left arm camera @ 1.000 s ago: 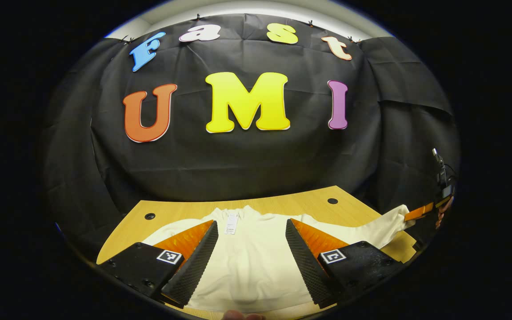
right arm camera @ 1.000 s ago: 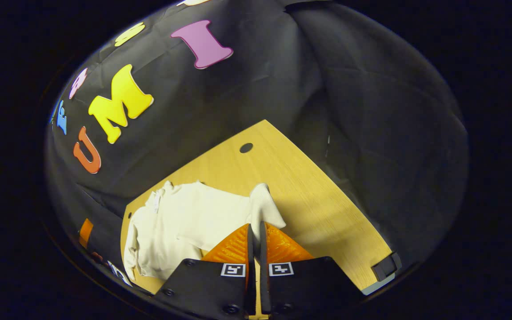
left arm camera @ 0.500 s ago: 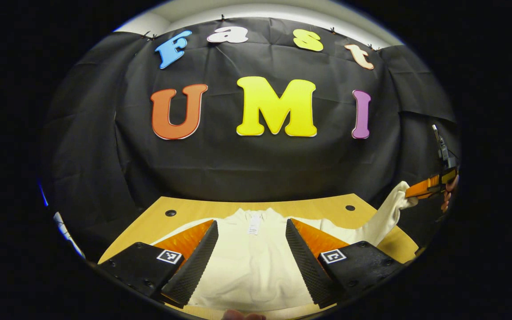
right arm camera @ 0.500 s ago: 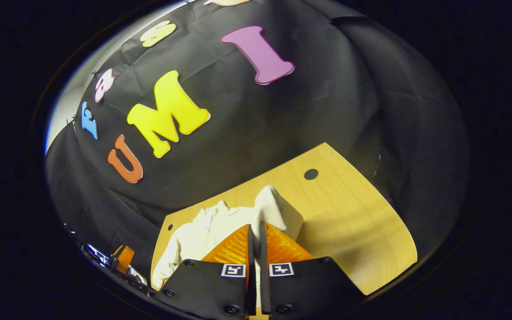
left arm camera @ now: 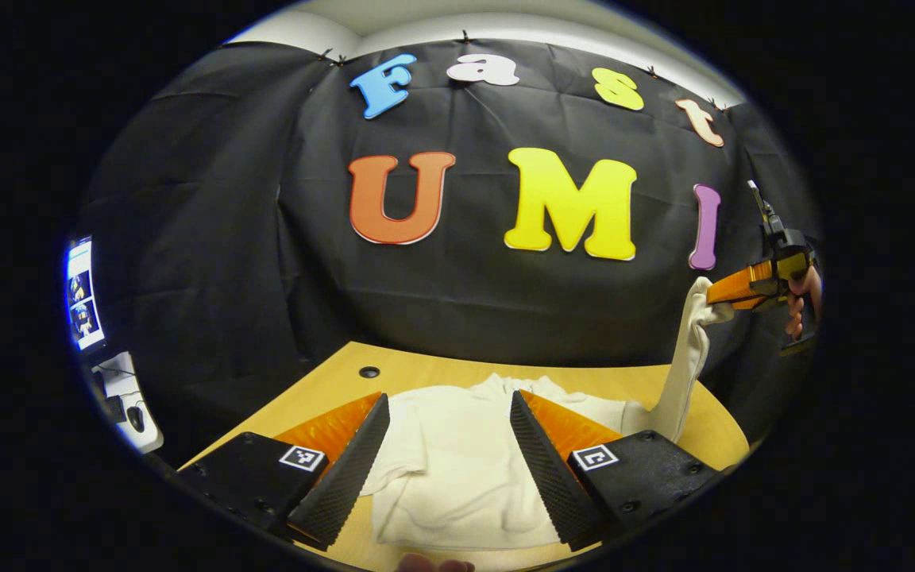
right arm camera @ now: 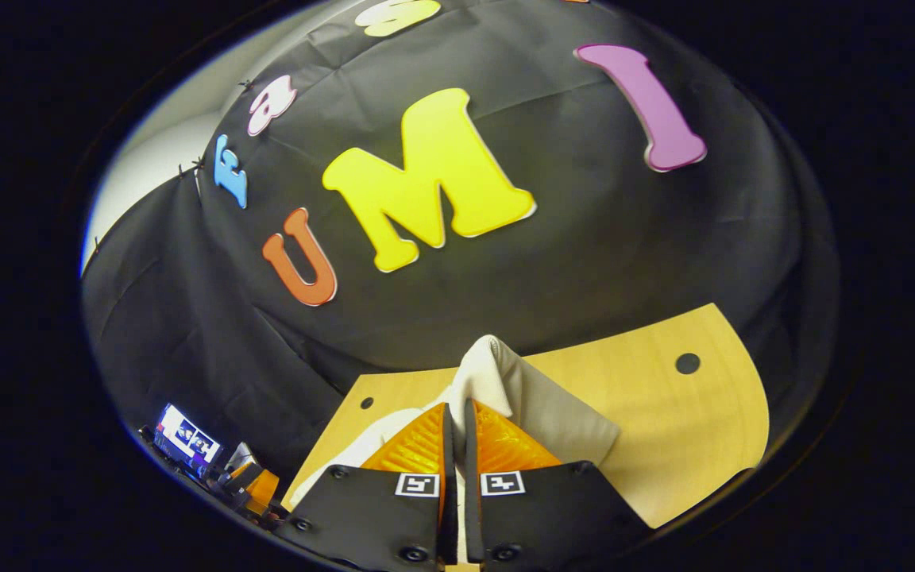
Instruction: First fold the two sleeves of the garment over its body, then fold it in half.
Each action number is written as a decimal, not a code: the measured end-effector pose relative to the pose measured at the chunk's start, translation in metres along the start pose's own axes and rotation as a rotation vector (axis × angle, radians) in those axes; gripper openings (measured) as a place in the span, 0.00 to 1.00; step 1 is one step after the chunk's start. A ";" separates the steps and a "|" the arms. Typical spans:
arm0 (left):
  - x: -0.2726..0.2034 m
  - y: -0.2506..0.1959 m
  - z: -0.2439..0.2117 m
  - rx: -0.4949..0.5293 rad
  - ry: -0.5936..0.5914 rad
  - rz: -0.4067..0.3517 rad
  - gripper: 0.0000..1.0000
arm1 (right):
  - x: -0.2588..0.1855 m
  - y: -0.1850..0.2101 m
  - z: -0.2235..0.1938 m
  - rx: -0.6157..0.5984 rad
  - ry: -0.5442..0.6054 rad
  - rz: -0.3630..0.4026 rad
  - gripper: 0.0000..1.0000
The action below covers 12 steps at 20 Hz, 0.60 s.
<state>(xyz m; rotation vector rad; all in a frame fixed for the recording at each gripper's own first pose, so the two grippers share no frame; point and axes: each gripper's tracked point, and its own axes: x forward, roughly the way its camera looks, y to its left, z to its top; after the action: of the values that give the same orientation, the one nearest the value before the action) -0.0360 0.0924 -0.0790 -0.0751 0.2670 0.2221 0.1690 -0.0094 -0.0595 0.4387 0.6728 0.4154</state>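
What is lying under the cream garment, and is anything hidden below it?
The garment lies on a bare wooden table; one sleeve is lifted off it, pinched by the right gripper. Whatever is beneath the cloth is covered, so it cannot be told.

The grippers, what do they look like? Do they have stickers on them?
Each gripper has two wedge-shaped fingers on chunky black blocks. The left gripper has ridged, zigzag inner faces, and each block wears a little square black-and-white marker. The right gripper has the same square markers on its blocks.
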 end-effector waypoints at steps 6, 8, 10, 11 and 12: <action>-0.015 0.081 -0.002 -0.030 -0.018 0.159 0.97 | 0.091 0.076 -0.043 -0.145 0.119 0.077 0.04; -0.019 0.095 -0.003 -0.026 -0.013 0.177 0.97 | 0.137 0.086 -0.073 -0.199 0.177 0.062 0.04; -0.022 0.109 -0.001 -0.012 -0.019 0.198 0.97 | 0.173 0.090 -0.105 -0.231 0.240 0.041 0.04; -0.023 0.115 0.000 -0.007 -0.020 0.206 0.97 | 0.190 0.093 -0.122 -0.241 0.268 0.034 0.04; -0.023 0.122 -0.002 -0.003 -0.020 0.215 0.97 | 0.206 0.094 -0.136 -0.252 0.293 0.027 0.04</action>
<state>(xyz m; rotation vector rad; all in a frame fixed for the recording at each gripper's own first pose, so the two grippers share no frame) -0.0859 0.2057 -0.0796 -0.0473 0.2549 0.4364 0.2031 0.2051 -0.2093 0.1482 0.8859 0.5889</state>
